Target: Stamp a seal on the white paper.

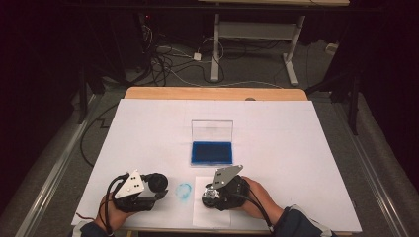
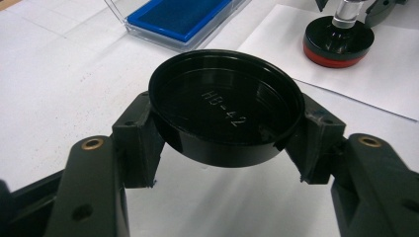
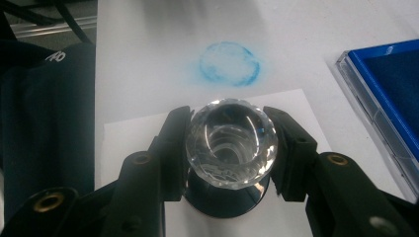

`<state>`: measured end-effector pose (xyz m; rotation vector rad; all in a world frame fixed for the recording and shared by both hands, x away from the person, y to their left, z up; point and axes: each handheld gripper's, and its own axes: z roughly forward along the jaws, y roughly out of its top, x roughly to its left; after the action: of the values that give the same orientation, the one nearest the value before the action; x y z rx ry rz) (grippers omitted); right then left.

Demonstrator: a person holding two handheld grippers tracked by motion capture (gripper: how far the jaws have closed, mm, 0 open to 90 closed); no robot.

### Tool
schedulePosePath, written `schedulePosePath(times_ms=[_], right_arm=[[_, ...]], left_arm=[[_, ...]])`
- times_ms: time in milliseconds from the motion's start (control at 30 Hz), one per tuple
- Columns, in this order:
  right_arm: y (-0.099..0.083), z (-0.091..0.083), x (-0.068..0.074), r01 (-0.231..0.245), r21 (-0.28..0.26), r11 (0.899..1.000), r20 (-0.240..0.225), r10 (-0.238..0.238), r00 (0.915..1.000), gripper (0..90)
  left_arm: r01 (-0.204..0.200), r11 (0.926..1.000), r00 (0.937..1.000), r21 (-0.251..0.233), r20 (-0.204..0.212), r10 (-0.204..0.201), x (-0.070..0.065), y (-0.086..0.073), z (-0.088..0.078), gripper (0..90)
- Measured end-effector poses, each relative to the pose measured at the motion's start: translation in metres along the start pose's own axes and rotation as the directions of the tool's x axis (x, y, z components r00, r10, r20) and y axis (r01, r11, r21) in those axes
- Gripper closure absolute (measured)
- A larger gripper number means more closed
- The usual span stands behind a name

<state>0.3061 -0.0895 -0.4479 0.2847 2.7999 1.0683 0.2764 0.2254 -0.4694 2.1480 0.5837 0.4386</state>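
The left tongs (image 2: 225,148) are clamped on a round black cap (image 2: 226,106), one jaw on each side of its rim; the cap is held tilted, its hollow inside facing the camera, with raised letters moulded in the bottom. It hangs just above the white sheet that covers the counter (image 1: 296,133). In the high view these tongs (image 1: 157,183) sit at the near left, in the person's left hand (image 1: 111,212).

The right tongs (image 3: 228,153) are closed on the clear faceted knob of a stamp (image 3: 231,143), pinching it from both sides. The stamp's dark round base stands on a small white paper (image 3: 143,133) that lies on the sheet. From the left gripper view the stamp (image 2: 338,39) shows a black body with a red band at the bottom.

Just beyond the paper's edge, between the two tongs, is a faint blue ring-shaped print (image 1: 184,191) on the sheet. Farther up the counter, near its middle, lies a blue ink pad (image 1: 212,152) in a clear case with its lid standing open.
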Motion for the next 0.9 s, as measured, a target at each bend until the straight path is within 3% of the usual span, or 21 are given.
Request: schedulePosePath(times_ms=[900], right_arm=[[0.0007,0.0001,-0.0012,-0.003,0.023,1.0,-0.015,0.004,0.9999,57.2]], left_arm=[[0.0,1.0,1.0,0.007,0.007,0.0,0.0001,-0.0003,0.0012,36.5]])
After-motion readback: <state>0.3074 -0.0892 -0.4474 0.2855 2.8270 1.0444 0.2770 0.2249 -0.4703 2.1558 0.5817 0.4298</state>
